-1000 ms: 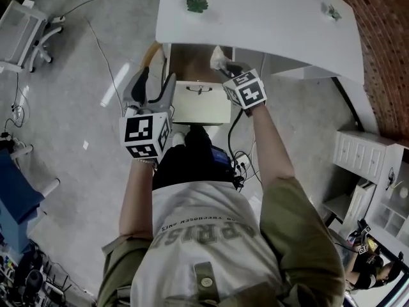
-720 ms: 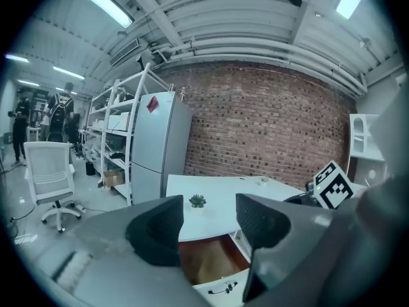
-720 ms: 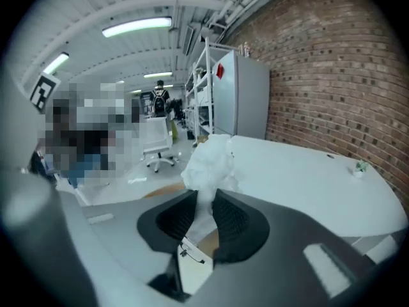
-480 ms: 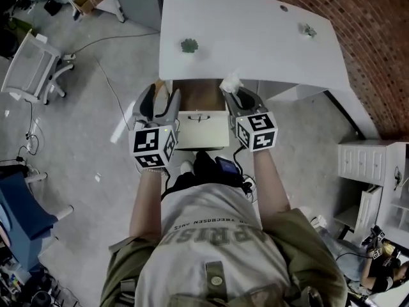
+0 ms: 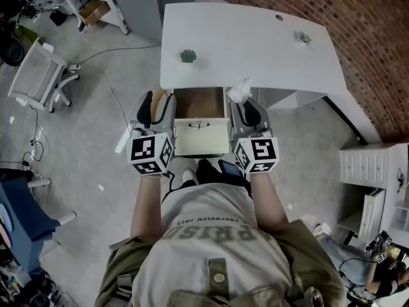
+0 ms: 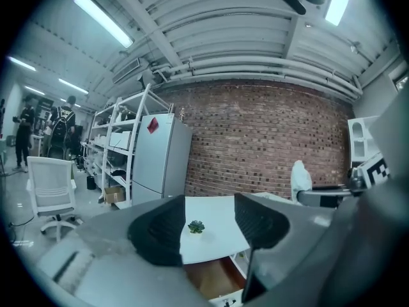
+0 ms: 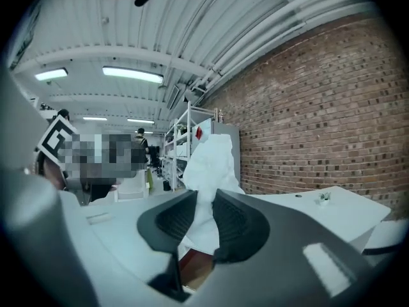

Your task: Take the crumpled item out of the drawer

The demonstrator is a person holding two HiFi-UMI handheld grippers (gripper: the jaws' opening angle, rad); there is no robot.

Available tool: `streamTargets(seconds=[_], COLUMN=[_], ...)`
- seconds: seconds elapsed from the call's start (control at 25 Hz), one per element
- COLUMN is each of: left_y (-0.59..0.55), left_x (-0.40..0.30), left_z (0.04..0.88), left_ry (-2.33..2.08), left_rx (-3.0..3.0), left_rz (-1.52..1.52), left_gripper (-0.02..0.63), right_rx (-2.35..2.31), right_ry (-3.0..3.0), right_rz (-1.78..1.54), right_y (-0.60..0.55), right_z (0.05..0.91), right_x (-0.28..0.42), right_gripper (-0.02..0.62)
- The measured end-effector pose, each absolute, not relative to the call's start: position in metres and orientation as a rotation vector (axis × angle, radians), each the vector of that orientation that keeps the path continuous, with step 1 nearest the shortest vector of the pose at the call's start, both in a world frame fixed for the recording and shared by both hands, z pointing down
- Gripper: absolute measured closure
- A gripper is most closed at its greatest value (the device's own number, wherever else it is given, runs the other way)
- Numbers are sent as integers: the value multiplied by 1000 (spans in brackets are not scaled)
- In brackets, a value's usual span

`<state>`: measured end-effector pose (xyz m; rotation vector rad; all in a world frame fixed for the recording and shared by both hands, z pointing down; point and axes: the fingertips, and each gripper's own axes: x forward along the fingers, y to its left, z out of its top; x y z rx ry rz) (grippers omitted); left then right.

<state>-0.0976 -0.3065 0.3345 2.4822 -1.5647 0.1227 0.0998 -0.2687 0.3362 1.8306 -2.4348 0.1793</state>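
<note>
Grips the crumpled item [image 7: 208,165], white and soft, between the narrow-set jaws of the right gripper [image 5: 245,107], pads pressing on its lower half while the rest puffs out at twelve o'clock above them. Has risen since a second ago: then down at the mouth of the drawer [image 5: 199,102] with the item just over the brown interior, now up at the front edge of the white desk [image 5: 255,37], at about one o'clock from the open drawer in the head view. Shows the drawer's brown inside only at six o'clock beneath the jaws in the right gripper view, well apart from the item. Has come up as well on the other side: left gripper [image 5: 157,104], at eleven o'clock from the drawer, jaws wide and holding nothing, only the desk top and a small green plant [image 6: 196,226] far beyond the gap. Leaves the drawer pulled out, only brown boards showing. Looks, on this evidence, like the removal done or all but done; calls next, probably, for setting the item down, the desk top at twelve o'clock being nearest.
</note>
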Motion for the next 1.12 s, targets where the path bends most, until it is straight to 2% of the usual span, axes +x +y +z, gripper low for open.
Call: streamTargets(seconds=[0.56, 0.8, 0.96, 1.12], left_y=[-276, -272, -270, -269], left_x=[-110, -111, -111, -112], left_z=[338, 337, 334, 334], left_ry=[-1606, -1618, -1638, -1647], left_rx=[2504, 2525, 2534, 2538], left_rz=[178, 188, 184, 178], left_gripper=[446, 512, 600, 600], right_rx=[1964, 1986, 1991, 1999], right_ry=[-2409, -2402, -2401, -2396], right_rz=[169, 128, 74, 43], right_y=[-234, -230, -229, -229], right_z=[338, 334, 331, 330], right_x=[100, 97, 96, 95], right_gripper=[509, 509, 509, 509])
